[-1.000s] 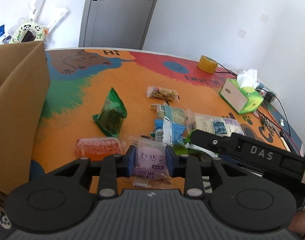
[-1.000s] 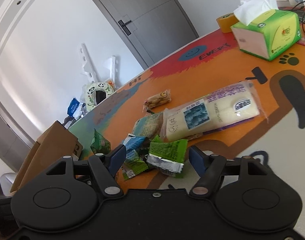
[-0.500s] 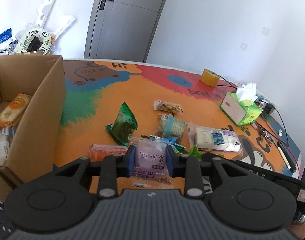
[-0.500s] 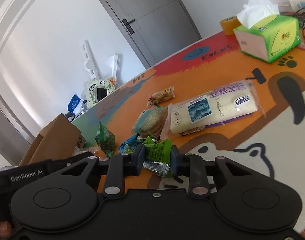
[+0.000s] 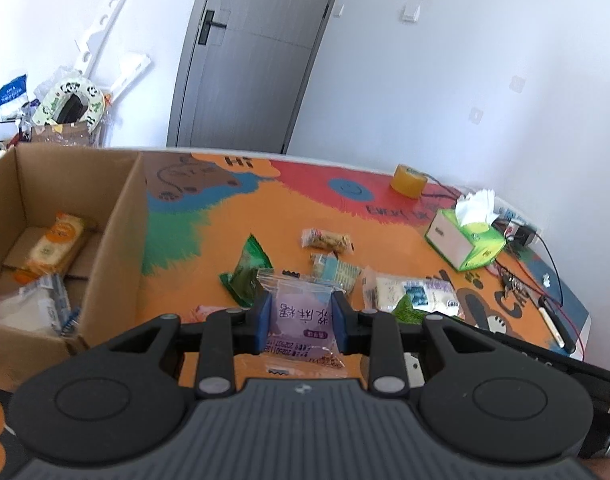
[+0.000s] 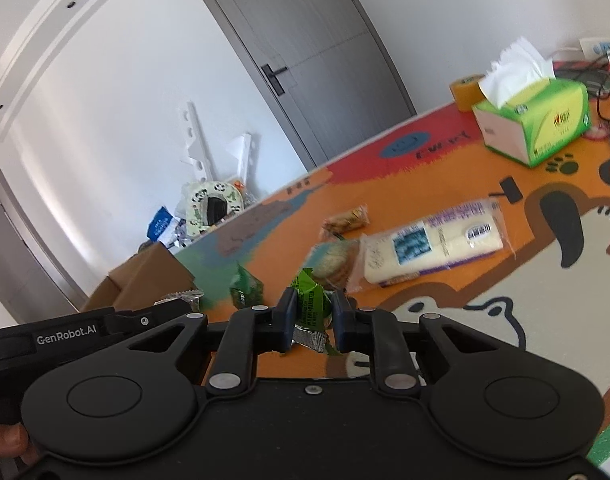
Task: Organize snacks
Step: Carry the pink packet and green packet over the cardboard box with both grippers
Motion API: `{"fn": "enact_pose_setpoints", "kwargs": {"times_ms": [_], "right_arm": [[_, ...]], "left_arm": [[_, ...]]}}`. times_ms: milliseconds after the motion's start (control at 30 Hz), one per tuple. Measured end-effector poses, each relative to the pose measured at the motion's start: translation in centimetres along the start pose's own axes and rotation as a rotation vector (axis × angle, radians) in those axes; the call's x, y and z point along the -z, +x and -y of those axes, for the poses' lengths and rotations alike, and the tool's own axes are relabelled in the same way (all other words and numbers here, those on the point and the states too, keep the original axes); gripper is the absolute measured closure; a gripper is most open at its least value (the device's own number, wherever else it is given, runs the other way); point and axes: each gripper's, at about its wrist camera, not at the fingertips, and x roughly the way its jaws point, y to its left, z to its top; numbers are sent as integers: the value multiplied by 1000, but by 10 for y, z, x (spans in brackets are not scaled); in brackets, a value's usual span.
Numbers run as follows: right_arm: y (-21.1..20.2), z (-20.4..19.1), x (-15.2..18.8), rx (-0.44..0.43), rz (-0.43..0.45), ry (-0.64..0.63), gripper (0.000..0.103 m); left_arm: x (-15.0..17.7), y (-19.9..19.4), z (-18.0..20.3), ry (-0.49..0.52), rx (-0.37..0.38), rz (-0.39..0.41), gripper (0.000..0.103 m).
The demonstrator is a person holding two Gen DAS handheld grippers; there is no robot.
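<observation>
Left wrist view: a purple snack packet (image 5: 301, 316) sits clamped between the blue pads of the left gripper (image 5: 301, 318), lifted clear of the colourful table mat (image 5: 209, 248). Right wrist view: a green snack packet (image 6: 311, 307) is pinched tight in the right gripper (image 6: 312, 322), whose jaws have just been closing onto it.

Left on the mat are a green triangular pack (image 5: 247, 272), a brown snack bar (image 5: 326, 239), a pale biscuit pack (image 5: 337, 272) and a long white bread pack (image 6: 431, 246), all near one another. An open cardboard box (image 5: 117, 240) stands at the mat's left side with an orange packet (image 5: 55, 246) and white wrappers (image 5: 33, 304) inside.

Farther back stand a green tissue box (image 5: 465, 240) and a roll of tape (image 5: 408, 180). A grey door (image 5: 249, 56) is set in the white wall.
</observation>
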Motion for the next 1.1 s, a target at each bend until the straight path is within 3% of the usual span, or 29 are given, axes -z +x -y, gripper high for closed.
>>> {"fn": "enact_pose_setpoints", "kwargs": {"times_ms": [633, 1100], "right_arm": [[-13, -61, -15, -81, 61, -93, 83], [5, -104, -24, -140, 60, -147, 83]], "left_arm": [[-21, -53, -25, -16, -23, 111, 73], [-37, -71, -61, -55, -54, 159, 73]]}}
